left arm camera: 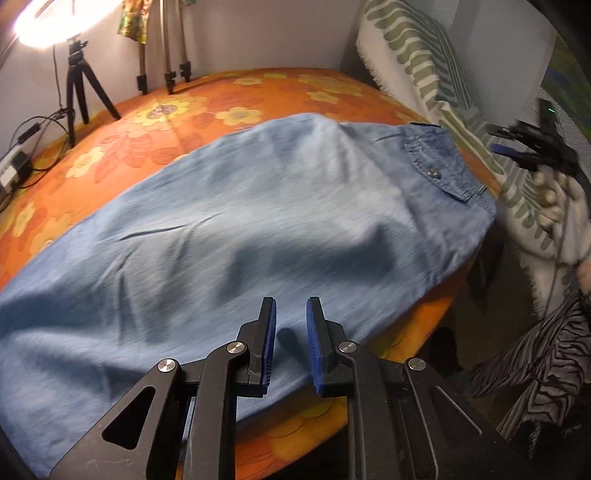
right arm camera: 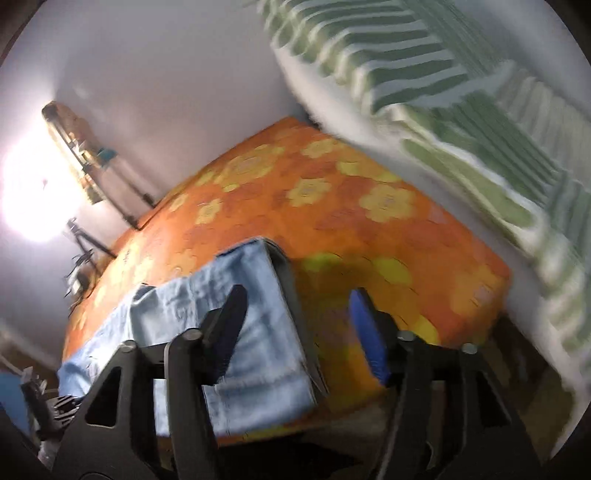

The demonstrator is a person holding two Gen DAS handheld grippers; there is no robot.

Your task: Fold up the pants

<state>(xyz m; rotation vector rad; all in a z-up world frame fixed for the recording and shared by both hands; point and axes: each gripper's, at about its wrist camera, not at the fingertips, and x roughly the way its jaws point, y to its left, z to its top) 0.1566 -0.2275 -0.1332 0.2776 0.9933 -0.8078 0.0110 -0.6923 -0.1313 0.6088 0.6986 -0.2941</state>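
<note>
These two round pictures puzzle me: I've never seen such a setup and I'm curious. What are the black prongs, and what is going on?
Each picture comes from a camera mounted on a hand-held gripper that a person carries, one in each hand, looking along its two fingers. The left hand-held gripper hovers over light blue pants spread on an orange flowered tablecloth; its blue pads stand a little apart, with nothing between them. The right hand-held gripper is wide open over the edge of the pants and holds nothing. A bright lamp, tripods and a green-patterned blanket surround the table. The job is folding the pants.
</note>
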